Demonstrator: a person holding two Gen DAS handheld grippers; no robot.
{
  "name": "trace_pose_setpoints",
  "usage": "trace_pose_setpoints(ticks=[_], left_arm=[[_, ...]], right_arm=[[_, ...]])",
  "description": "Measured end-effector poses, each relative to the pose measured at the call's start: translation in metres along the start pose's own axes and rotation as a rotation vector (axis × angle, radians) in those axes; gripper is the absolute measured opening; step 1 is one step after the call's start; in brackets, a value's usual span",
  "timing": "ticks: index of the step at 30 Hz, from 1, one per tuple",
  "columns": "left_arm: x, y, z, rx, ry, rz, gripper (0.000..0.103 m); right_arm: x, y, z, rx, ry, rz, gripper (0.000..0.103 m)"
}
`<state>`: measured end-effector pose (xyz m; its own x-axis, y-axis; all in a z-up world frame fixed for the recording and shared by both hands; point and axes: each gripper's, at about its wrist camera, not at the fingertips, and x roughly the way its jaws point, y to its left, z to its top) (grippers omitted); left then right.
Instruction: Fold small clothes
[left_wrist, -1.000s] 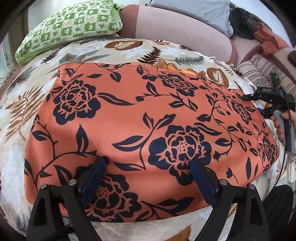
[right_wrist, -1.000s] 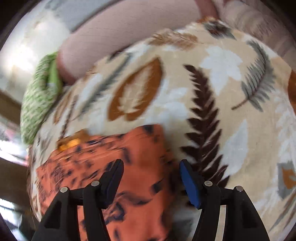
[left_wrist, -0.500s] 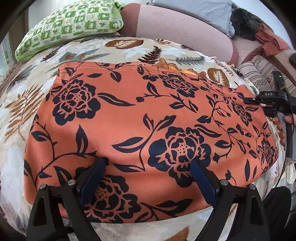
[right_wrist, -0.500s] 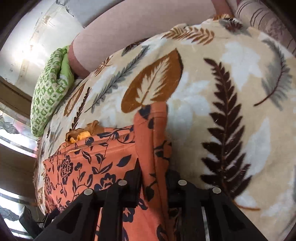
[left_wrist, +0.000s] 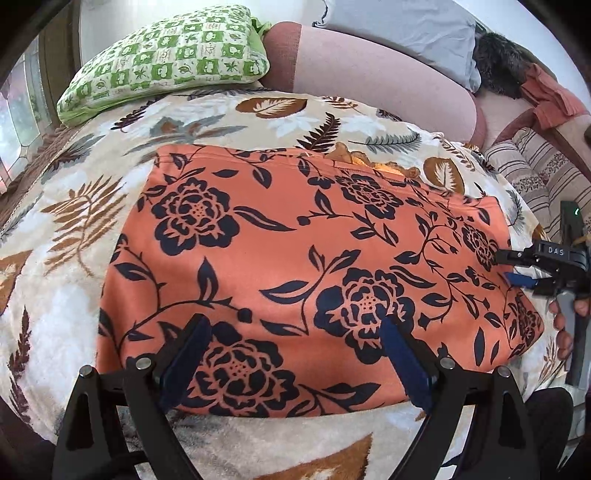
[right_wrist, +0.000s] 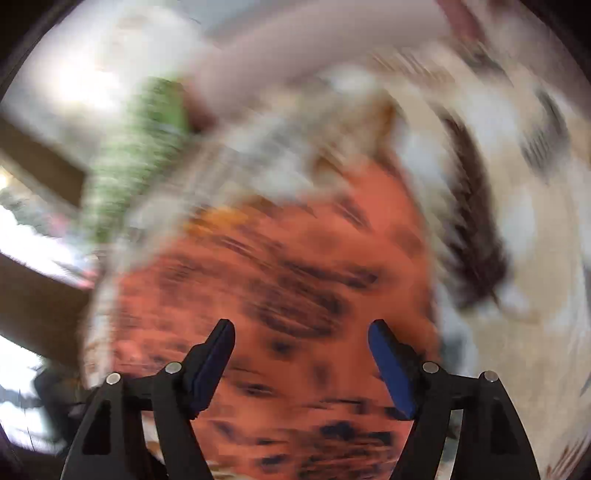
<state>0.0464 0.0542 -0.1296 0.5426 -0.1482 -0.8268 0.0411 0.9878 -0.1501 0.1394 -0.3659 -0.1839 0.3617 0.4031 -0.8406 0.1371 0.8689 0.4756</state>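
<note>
Your orange floral garment (left_wrist: 295, 258) lies spread flat on the leaf-print blanket (left_wrist: 74, 229) that covers the bed, in front of the green checked pillow (left_wrist: 166, 55) and the pink bolster (left_wrist: 369, 74). From the left wrist view it looks like a broad, smooth rectangle with its edges fairly straight, and a bit of yellow-orange trim (left_wrist: 373, 162) peeks out at the far edge. Whether it is already doubled over once you cannot tell from here; judged by its spread, most of the folding is yet to do. Your left tool (left_wrist: 295, 354) hovers over the near edge with its jaws standing wide and nothing between them. Your right tool (right_wrist: 301, 360) is over the cloth's right end; its jaws are opening, with only the fabric below them and nothing pinched, though that view is badly blurred. In the left wrist view the same right tool (left_wrist: 511, 267) sits just at the cloth's right border, with your hand (left_wrist: 565, 321) behind it. What is left, as I judge it: take hold of an edge or corners, bring one side across, and repeat until the piece is compact.
</note>
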Motion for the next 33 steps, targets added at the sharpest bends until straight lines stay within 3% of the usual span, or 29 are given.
trace_pose_setpoints(ticks=[2, 6, 9, 12, 15, 17, 20, 22, 24, 28, 30, 31, 33], left_arm=[[-0.003, 0.002, -0.001, 0.007, -0.009, 0.003, 0.092], [0.003, 0.007, -0.004, -0.011, 0.009, 0.010, 0.092], [0.010, 0.004, -0.005, 0.004, 0.017, 0.031, 0.092], [0.018, 0.004, -0.006, 0.054, 0.051, 0.087, 0.092], [0.010, 0.009, -0.004, 0.009, 0.025, 0.074, 0.092], [0.005, 0.008, -0.003, 0.003, 0.003, 0.065, 0.092], [0.019, 0.000, -0.005, 0.064, 0.058, 0.118, 0.092], [0.026, -0.002, -0.010, 0.093, 0.075, 0.141, 0.092], [0.020, 0.000, -0.010, 0.066, 0.056, 0.126, 0.092], [0.023, 0.000, -0.010, 0.062, 0.060, 0.132, 0.092], [0.028, -0.002, -0.011, 0.086, 0.069, 0.145, 0.092], [0.026, -0.002, -0.011, 0.088, 0.067, 0.144, 0.092], [0.019, 0.000, -0.011, 0.064, 0.056, 0.117, 0.092]], right_arm=[[-0.019, -0.001, -0.002, 0.028, -0.060, 0.063, 0.073], [-0.037, 0.023, -0.011, -0.072, -0.099, 0.171, 0.074], [-0.004, -0.001, -0.012, -0.002, -0.022, 0.117, 0.076], [-0.017, -0.026, -0.016, 0.189, -0.069, 0.260, 0.076], [-0.041, -0.007, -0.019, 0.097, -0.108, 0.349, 0.076], [-0.040, -0.004, -0.026, 0.059, -0.107, 0.355, 0.076], [-0.001, -0.026, -0.029, 0.132, -0.019, 0.224, 0.075], [-0.010, -0.029, -0.031, 0.167, -0.069, 0.279, 0.075], [-0.028, -0.016, -0.033, 0.110, -0.103, 0.336, 0.075], [-0.037, -0.010, -0.040, 0.022, -0.126, 0.319, 0.076], [-0.012, -0.031, -0.037, 0.121, -0.054, 0.248, 0.076], [-0.005, -0.041, -0.035, 0.208, -0.039, 0.301, 0.075], [-0.017, -0.035, -0.030, 0.208, -0.070, 0.328, 0.076]])
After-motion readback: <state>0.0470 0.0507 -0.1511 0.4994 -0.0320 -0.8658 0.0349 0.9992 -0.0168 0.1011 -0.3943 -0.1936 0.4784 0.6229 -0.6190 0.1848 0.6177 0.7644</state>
